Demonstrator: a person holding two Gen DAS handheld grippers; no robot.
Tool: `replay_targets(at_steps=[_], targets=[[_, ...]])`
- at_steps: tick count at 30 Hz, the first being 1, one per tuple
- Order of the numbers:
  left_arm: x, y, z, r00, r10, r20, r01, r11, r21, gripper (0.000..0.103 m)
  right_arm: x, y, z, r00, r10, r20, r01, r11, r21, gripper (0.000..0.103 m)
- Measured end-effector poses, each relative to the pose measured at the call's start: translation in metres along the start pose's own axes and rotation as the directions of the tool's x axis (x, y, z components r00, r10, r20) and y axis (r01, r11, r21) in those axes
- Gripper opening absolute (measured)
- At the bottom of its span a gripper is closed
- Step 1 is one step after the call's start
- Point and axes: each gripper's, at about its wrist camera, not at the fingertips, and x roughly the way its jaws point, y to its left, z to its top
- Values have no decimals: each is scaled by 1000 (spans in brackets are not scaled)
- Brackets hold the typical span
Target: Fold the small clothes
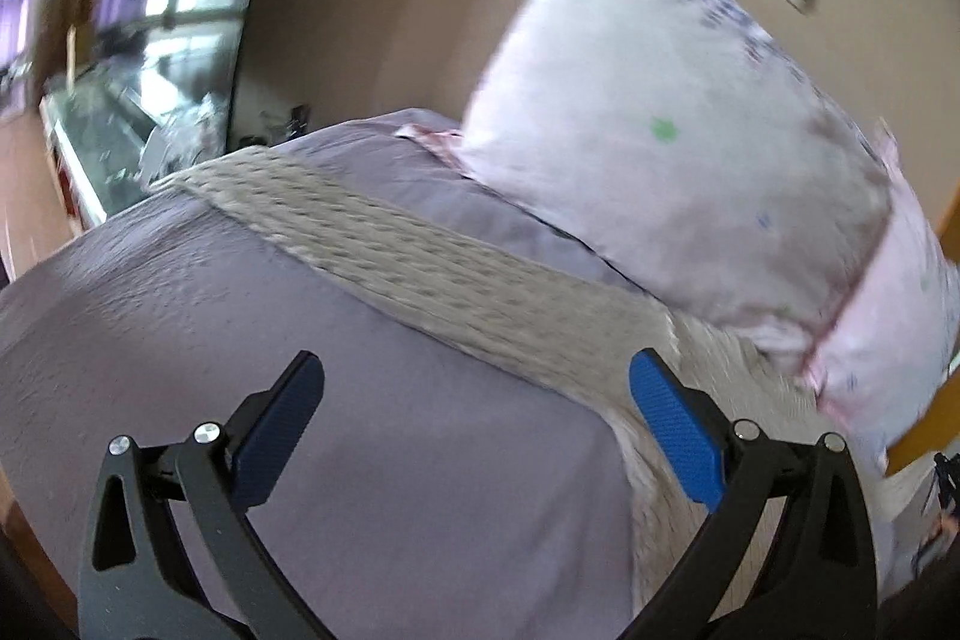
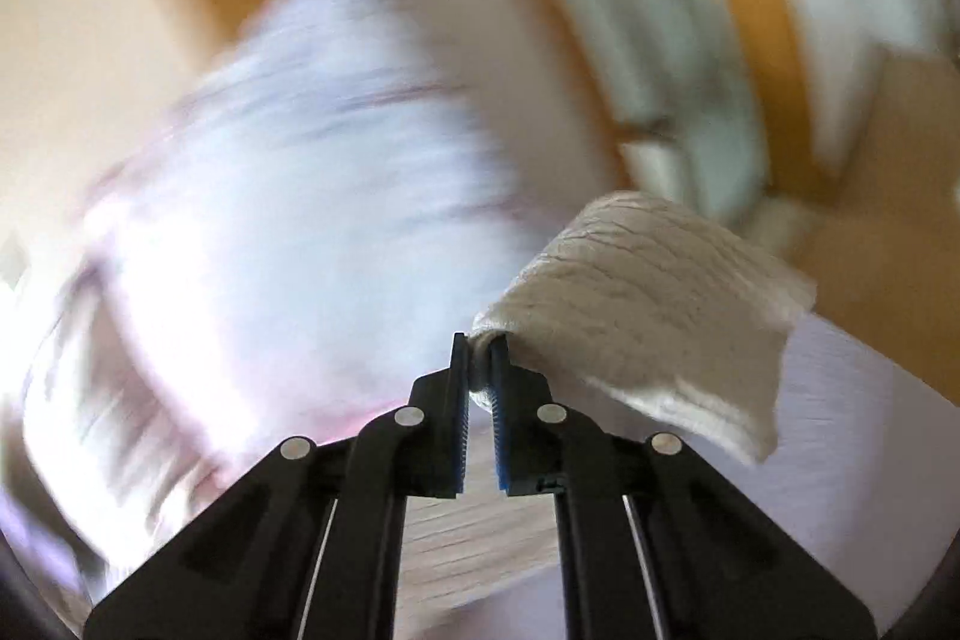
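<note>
A beige ribbed knit garment point(image 1: 420, 256) lies stretched in a long band across the lilac bed sheet point(image 1: 210, 316). My left gripper point(image 1: 477, 388) is open and empty, held above the sheet with the garment's near end beside its right finger. My right gripper point(image 2: 480, 358) is shut on a bunched end of the same beige garment point(image 2: 648, 316), lifted off the bed; the cloth hangs to the right of the fingers. The right wrist view is strongly motion-blurred.
A large pale pink pillow point(image 1: 672, 160) leans against the beige wall at the bed's head, just behind the garment. A window and a sill point(image 1: 168, 40) are at the far left. A wooden bed frame point(image 2: 750, 28) shows in the right wrist view.
</note>
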Motion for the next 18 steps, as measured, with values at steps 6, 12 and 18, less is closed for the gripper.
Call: replay_targets(at_steps=[6, 12, 18], targets=[[23, 35, 18, 998, -57, -35, 51, 985, -166, 101, 18, 214, -110, 894, 283, -347, -409, 830, -378, 9], [48, 72, 33, 997, -45, -68, 20, 946, -325, 94, 23, 266, -180, 804, 282, -523, -539, 716, -444, 50], [74, 102, 49, 995, -49, -88, 5, 898, -440, 77, 12, 203, -142, 868, 261, -423, -428, 824, -370, 66]])
